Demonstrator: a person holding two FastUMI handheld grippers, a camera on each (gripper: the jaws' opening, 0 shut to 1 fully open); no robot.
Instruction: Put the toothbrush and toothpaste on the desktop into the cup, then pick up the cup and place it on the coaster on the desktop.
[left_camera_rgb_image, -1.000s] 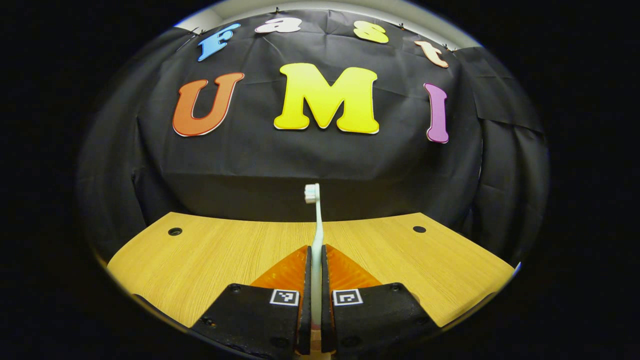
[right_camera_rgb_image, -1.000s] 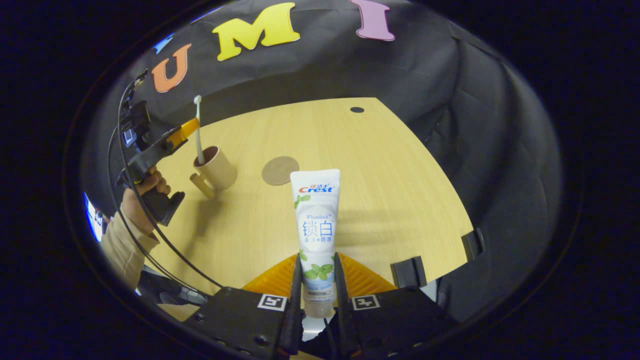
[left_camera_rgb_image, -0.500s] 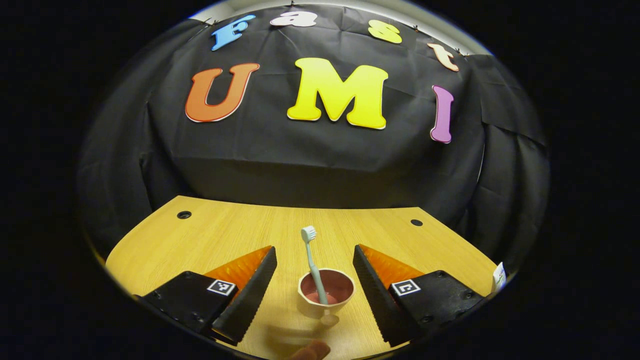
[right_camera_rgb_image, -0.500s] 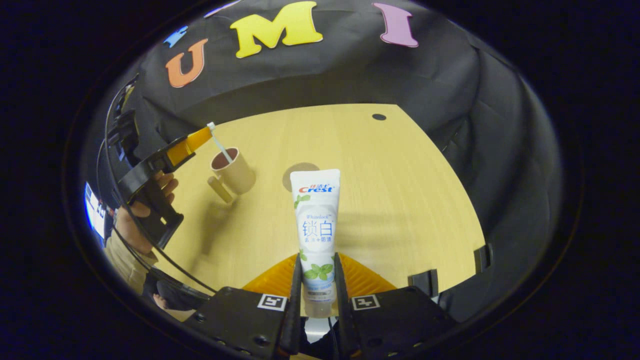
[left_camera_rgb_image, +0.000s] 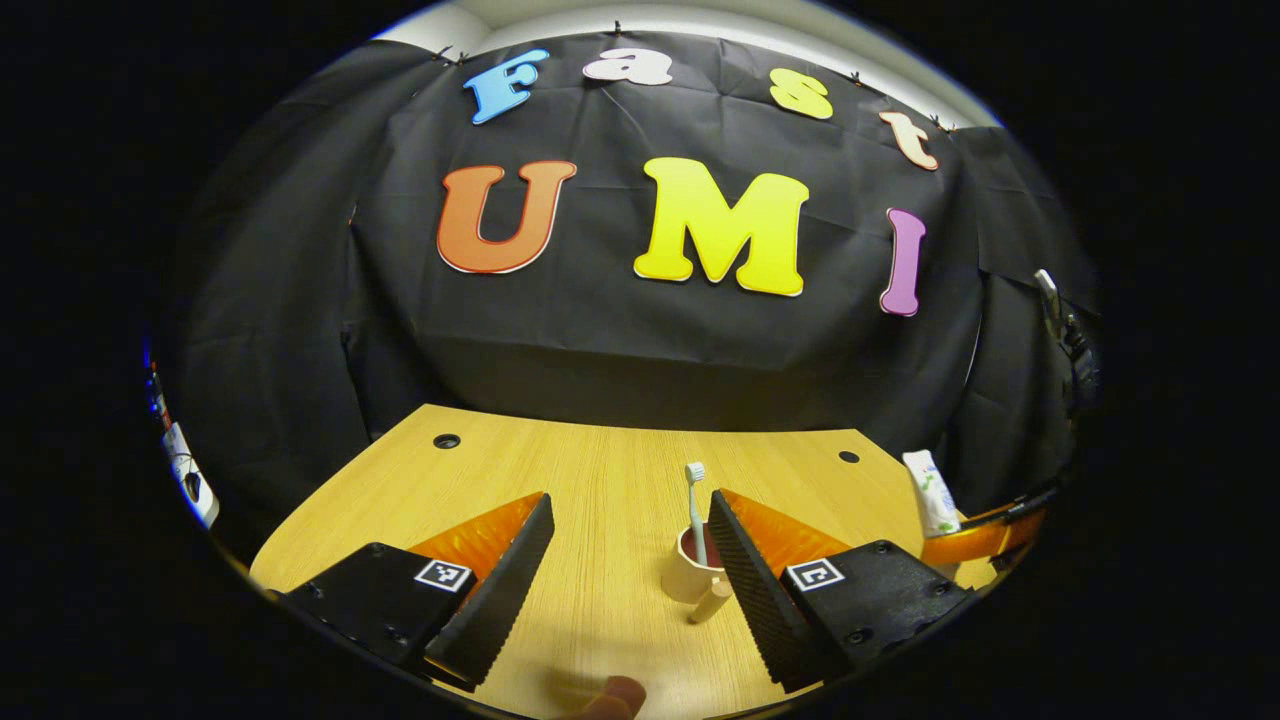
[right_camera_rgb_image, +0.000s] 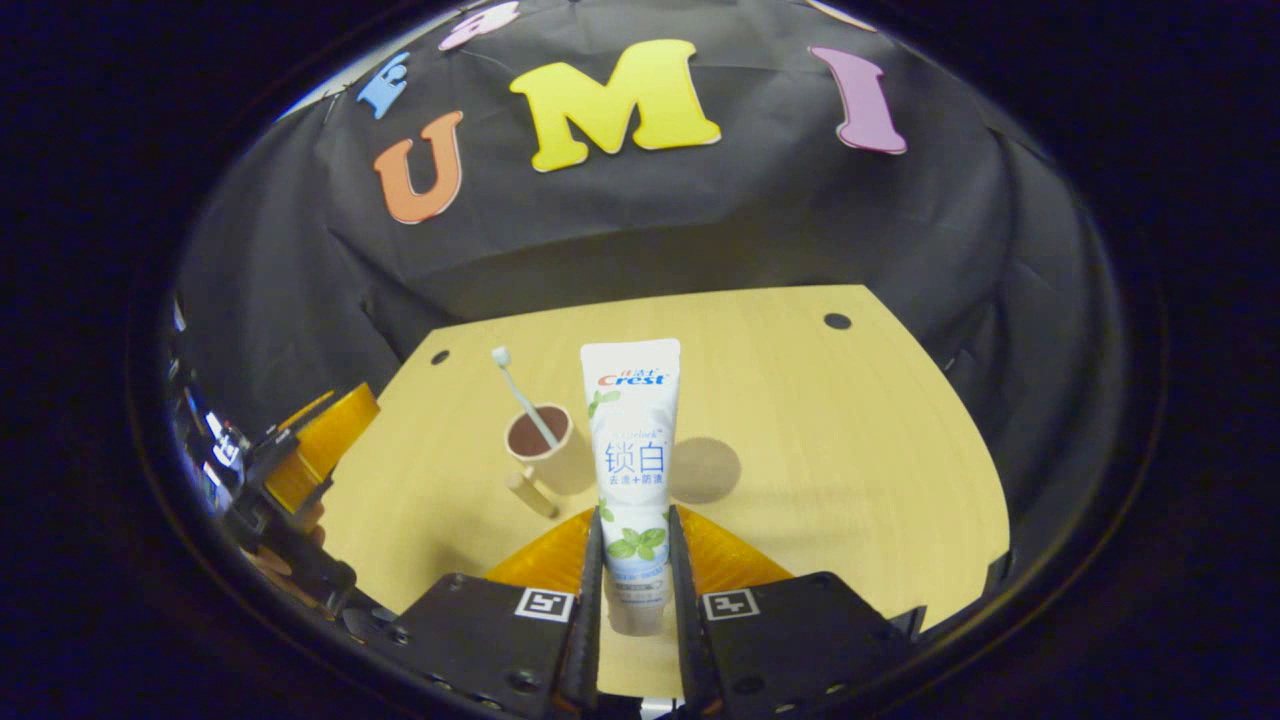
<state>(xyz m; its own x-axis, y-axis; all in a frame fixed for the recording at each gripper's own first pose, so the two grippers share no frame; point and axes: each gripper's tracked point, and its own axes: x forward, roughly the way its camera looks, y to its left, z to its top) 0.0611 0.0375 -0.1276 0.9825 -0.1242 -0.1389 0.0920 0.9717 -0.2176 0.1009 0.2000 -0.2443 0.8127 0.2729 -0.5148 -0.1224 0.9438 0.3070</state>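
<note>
Right gripper view records the toothbrush (right_camera_rgb_image: 520, 392) standing in the cup (right_camera_rgb_image: 543, 452) on the desktop (right_camera_rgb_image: 850, 420), the right gripper (right_camera_rgb_image: 636, 585) clamped on the toothpaste (right_camera_rgb_image: 630, 440), the left gripper (left_camera_rgb_image: 630, 560) spread empty; toothpaste insertion and transfer to the coaster (right_camera_rgb_image: 708, 470) remain outstanding.

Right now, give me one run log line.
toothbrush: in cup | toothpaste: held by right gripper | left gripper: open | coaster: bare

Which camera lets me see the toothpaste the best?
The right gripper view: the toothpaste stands upright and large in the middle, squeezed between the right gripper. In the left gripper view the toothpaste is small, far off at the right edge, beyond the cup.
</note>
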